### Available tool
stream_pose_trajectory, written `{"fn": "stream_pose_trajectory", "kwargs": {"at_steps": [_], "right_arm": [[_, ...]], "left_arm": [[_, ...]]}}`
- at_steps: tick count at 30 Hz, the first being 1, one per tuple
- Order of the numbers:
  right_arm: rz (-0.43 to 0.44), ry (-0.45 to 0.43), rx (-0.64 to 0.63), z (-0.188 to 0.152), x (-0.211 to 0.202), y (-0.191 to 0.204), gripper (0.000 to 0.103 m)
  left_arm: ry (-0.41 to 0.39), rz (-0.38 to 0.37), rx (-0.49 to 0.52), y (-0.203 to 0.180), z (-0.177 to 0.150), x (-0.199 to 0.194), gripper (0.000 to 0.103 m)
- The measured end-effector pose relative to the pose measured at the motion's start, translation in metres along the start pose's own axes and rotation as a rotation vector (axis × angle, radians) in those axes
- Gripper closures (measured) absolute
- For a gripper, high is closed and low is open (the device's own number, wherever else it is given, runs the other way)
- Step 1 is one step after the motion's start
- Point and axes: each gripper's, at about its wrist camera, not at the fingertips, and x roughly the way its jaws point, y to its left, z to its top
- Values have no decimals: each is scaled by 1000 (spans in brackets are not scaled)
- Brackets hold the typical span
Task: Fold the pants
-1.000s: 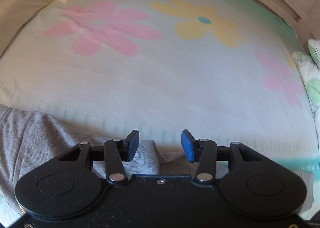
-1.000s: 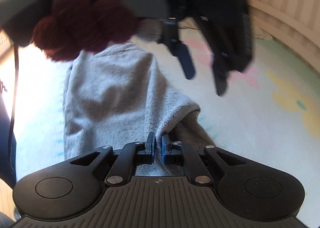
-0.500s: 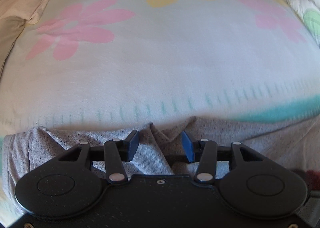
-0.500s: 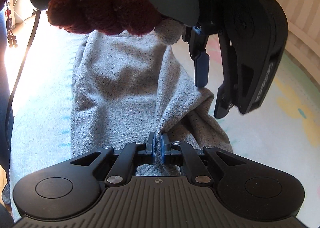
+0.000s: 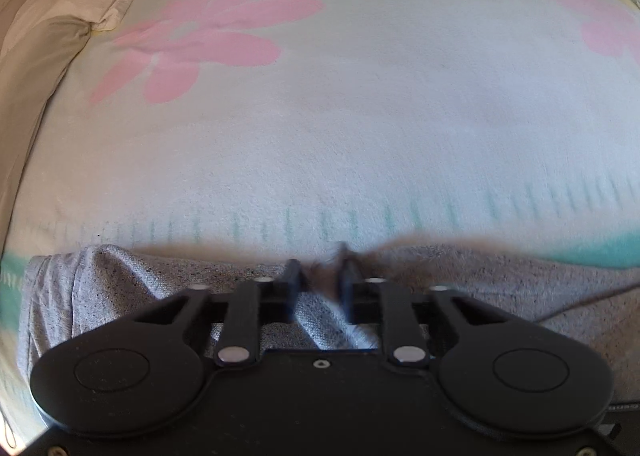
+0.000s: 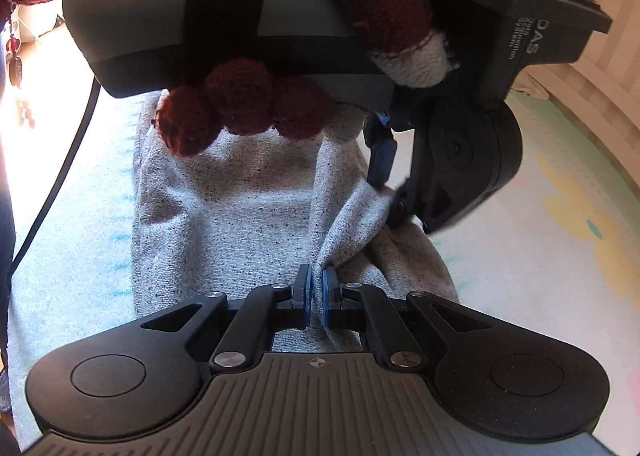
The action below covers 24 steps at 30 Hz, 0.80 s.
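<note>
1. Grey marled sweatpants [image 6: 240, 216] lie on a bed covered by a pale blanket [image 5: 320, 136] printed with large pink and yellow flowers. A beige pillow [image 5: 52, 16] sits at the far left edge of the bed.

2. The right gripper [image 6: 316, 292] has its blue-padded fingers pressed almost together on a raised ridge of the grey cloth, at the pants' near edge. It held this same pinch half a second ago and a second ago.

3. The left gripper [image 5: 320, 280] is the thing that has changed. A second ago its fingers stood wide apart, above the blanket with the cloth just at their base. Now they have drawn in around a small tuft of the pants' edge, with only a narrow gap between them. The picture is blurred there, so the clamp looks to be closing and is perhaps not yet firm.

4. In the right wrist view, the left gripper [image 6: 388, 196] meets the same cloth edge a little farther along. Above it, a hand in a dark red knitted glove [image 6: 240, 112] wraps around the handle.

5. What this likely means: both grippers now have the same edge of the pants, well placed to lift it and carry it over for a fold. The fold itself is not yet made.
</note>
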Motion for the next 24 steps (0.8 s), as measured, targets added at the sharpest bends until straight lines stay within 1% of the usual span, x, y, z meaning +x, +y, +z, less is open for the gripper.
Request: {"fn": "stream_pose_trajectory", "kwargs": {"at_steps": [2, 5, 8, 9, 11, 13, 17, 18, 19, 22, 24], "right_arm": [[-10, -5, 4, 0, 1, 0, 97], [-42, -19, 13, 1, 4, -3, 97], [-94, -42, 31, 4, 5, -7, 97], [-113, -49, 38, 5, 5, -9, 97], [-153, -63, 51, 7, 6, -14, 97], [-181, -72, 69, 10, 9, -19, 97], [-232, -81, 97, 13, 16, -34, 97], [-244, -78, 109, 14, 19, -39, 97], [-256, -74, 126, 14, 22, -43, 97], [-268, -54, 191, 16, 32, -61, 97], [-293, -43, 251, 14, 37, -75, 97]], "left_arm": [[-15, -23, -64, 9, 2, -3, 86], [-65, -65, -173, 22, 5, -15, 88], [-121, -87, -244, 30, 8, -22, 90], [-144, -88, -251, 30, 10, -25, 94], [-170, -83, -250, 30, 16, -28, 94], [-167, -89, -257, 29, 24, -23, 95], [-173, -67, -239, 25, 36, -14, 96], [-175, -60, -243, 24, 39, -13, 101], [-180, -53, -252, 23, 40, -14, 103], [-196, 3, -279, 30, 50, -9, 102], [-195, 7, -286, 33, 52, -9, 101]]}}
